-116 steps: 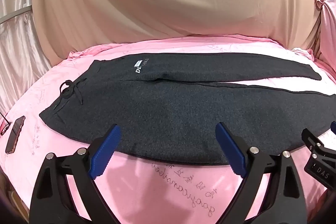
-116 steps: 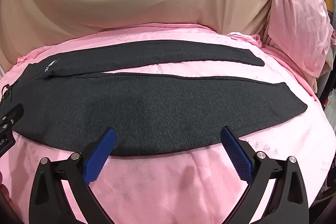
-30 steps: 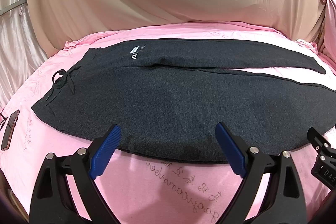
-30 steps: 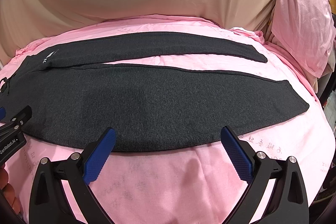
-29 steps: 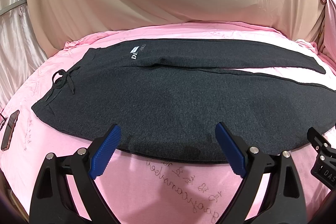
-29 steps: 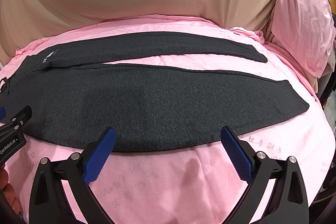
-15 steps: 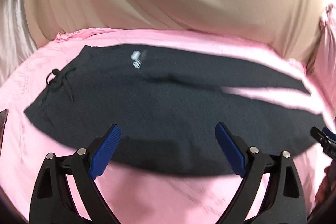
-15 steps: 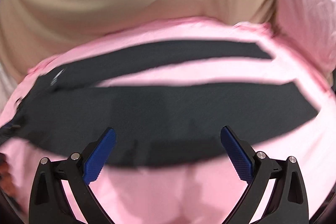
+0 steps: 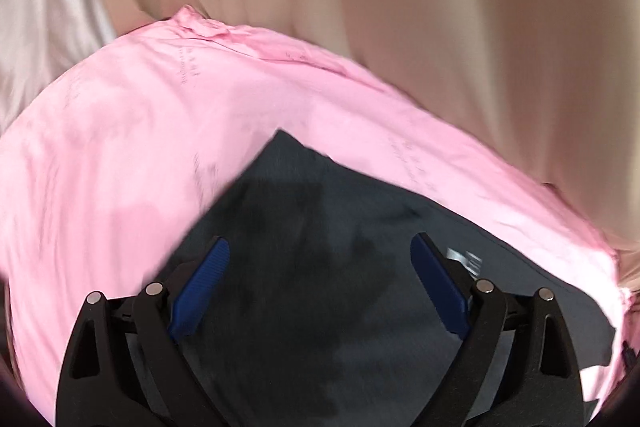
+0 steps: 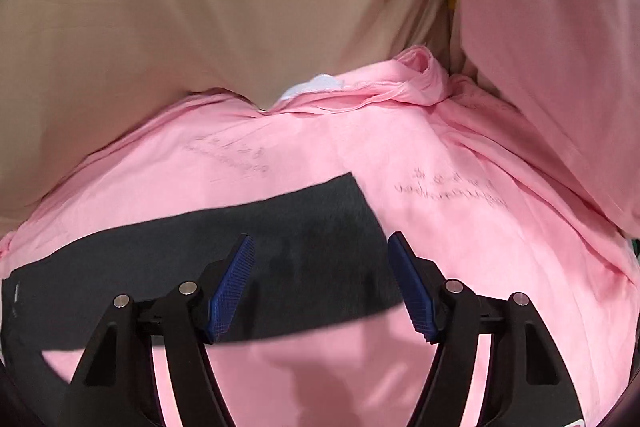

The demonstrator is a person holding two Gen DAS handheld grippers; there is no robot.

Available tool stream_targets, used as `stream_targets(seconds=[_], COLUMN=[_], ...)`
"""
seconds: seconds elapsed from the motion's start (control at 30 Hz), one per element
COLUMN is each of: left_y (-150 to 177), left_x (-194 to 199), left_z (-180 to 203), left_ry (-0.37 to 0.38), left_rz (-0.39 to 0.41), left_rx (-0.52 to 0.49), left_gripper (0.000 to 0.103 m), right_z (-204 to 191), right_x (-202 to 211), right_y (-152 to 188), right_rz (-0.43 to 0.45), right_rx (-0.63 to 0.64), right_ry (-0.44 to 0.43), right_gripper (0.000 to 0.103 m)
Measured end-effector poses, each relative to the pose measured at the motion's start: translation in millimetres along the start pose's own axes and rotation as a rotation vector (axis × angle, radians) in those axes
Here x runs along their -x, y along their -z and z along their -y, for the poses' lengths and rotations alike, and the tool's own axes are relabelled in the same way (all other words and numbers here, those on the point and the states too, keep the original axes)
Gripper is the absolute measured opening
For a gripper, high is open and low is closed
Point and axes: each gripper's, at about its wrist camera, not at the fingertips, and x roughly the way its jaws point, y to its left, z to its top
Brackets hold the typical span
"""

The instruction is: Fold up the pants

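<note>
Dark grey pants lie flat on a pink sheet. In the left wrist view I see the waist end [image 9: 304, 227], its far corner pointing away and a white logo [image 9: 466, 259] by the right finger. My left gripper [image 9: 320, 279] is open, low over the waist. In the right wrist view the far leg [image 10: 240, 251] ends in a cuff [image 10: 360, 211]. My right gripper [image 10: 320, 279] is open, low over that leg just short of the cuff. The near leg is out of view, except for a dark patch at the lower left [image 10: 24, 359].
The pink sheet [image 9: 140, 131] covers the bed around the pants. Beige draped cloth [image 10: 200, 7] hangs behind the bed. A pink pillow or bundle [image 10: 552, 39] sits at the far right. Pale satin fabric [image 9: 44, 27] hangs at the left.
Both grippers have moved forward and down over the pants. The left went towards the waist's far corner, the right towards the far leg's cuff. Both stay open.
</note>
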Motion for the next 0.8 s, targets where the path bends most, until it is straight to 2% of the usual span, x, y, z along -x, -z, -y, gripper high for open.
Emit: stream_targets(seconds=[0.03,0.2,0.27,0.33,0.43,0.47,0.5,0.53,0.57,0.6,0.63,0.73,0.8], left_y=[-11,-39,-47,-53,-58,-59,-60,-60,-61,-61,-60,-56,-53], left_x=[-15,-58,-78,-93,-110,-115,-119,-121,-121,-120,-117,-99,-78], left_z=[-1,1,4,6,1,-1,-3,-5,-5,-2,1,5,5], left_ry=[-0.025,-0.043,-0.054,-0.099,-0.124,-0.117,-0.108,-0.105,-0.108,-0.098,-0.101,-0.072,-0.042], left_rz=[-0.01,-0.052,-0.08,-0.09,-0.108,-0.114,-0.121,-0.126,-0.111,-0.109,-0.106,-0.078,-0.039], left_rx=[0.008,0.002,-0.028,-0.053,-0.038,-0.025,-0.01,-0.003,-0.014,-0.031,-0.05,-0.063,-0.066], left_gripper=[0.09,0.091,0.091,0.091,0.091,0.087,0.081,0.07,0.059,0.054,0.045,0.033,0.031], right_z=[-2,-7,-7,-6,-5,-6,-8,-9,-11,-12,-16,-29,-28], right_x=[-11,-55,-62,-63,-61,-62,-61,-60,-58,-57,-53,-36,-19], right_y=[-4,-12,-11,-10,-6,-5,-2,-1,2,4,7,15,18], right_rz=[-0.02,-0.069,-0.072,-0.054,-0.036,-0.031,-0.025,-0.023,-0.022,-0.023,-0.025,0.007,0.036], right_rx=[0.01,0.044,0.038,0.026,0.009,0.012,0.022,0.029,0.031,0.033,0.036,0.071,0.069], right_ry=[0.007,0.049,0.049,0.041,0.027,0.025,0.017,0.003,-0.009,-0.023,-0.042,-0.028,-0.044], right_gripper=[0.067,0.068,0.07,0.071,0.069,0.066,0.056,0.042,0.036,0.019,0.006,0.005,0.005])
